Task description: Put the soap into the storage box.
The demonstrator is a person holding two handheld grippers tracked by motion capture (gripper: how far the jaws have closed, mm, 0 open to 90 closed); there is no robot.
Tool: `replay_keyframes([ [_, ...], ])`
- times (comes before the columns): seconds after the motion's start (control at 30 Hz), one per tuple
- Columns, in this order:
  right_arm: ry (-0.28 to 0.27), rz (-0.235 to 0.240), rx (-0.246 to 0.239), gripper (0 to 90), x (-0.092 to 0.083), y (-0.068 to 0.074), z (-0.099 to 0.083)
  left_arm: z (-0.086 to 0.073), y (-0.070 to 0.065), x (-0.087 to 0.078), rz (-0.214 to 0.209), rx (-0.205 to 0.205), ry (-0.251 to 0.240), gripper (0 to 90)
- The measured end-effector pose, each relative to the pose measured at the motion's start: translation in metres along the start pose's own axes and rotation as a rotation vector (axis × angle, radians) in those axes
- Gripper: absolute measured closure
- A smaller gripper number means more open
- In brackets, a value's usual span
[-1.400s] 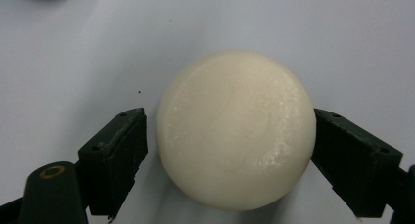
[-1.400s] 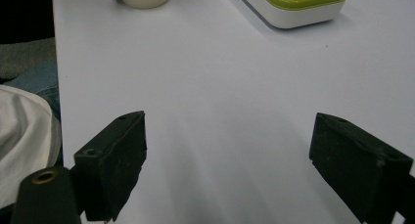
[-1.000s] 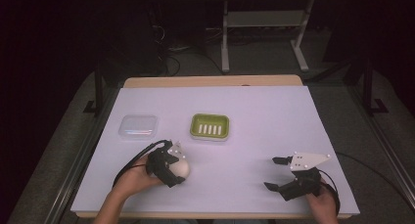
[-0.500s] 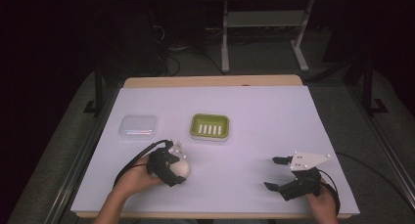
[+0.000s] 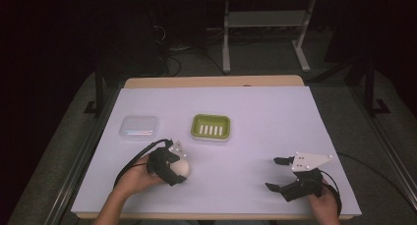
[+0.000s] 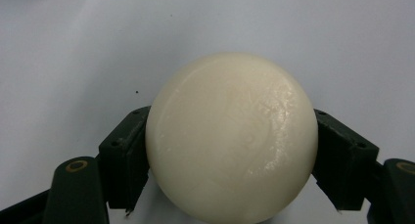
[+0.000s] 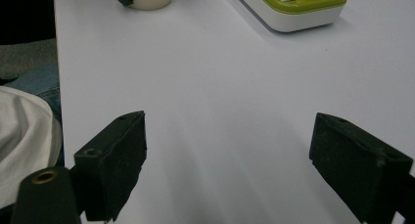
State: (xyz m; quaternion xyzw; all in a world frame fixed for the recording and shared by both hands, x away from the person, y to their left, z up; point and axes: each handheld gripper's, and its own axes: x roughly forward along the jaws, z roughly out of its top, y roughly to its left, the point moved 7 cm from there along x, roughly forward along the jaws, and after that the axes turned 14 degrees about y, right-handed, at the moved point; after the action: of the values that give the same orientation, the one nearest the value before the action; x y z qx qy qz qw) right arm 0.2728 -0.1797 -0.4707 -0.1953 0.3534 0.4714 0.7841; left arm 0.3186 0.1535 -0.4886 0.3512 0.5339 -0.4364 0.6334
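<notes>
The left gripper (image 5: 178, 167) clamps the soap (image 5: 181, 167) on the table (image 5: 255, 131), near and in front of the green dish (image 5: 211, 127). The right gripper (image 5: 279, 175), jaws wide, sits well right of the dish.

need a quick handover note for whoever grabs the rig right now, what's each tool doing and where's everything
Left tool: shut on the cream soap bar, a jaw on each side, low at the near left of the table.
Right tool: open, holding nothing, near right of the table.
Green soap dish: mid-table, beyond the soap, nothing in it.
Clear lid: left of the dish, lying flat.
Done: soap gripped.
Left, as it looks: carry the soap to the dish and set it in; the lid probably goes on afterwards.
</notes>
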Motion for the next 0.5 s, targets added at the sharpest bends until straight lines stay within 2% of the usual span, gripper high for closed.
replay_keyframes([
  [0.37,-0.006,-0.001,0.006,13.1,-0.0004,-0.0012,-0.0001,0.0025,0.0044,-0.0058,-0.01,-0.006,-0.024,24.9],
  [0.5,-0.009,0.0,0.004,13.1,-0.0004,-0.0019,0.0004,0.0025,0.0059,-0.0076,-0.01,-0.013,-0.016,24.9],
])
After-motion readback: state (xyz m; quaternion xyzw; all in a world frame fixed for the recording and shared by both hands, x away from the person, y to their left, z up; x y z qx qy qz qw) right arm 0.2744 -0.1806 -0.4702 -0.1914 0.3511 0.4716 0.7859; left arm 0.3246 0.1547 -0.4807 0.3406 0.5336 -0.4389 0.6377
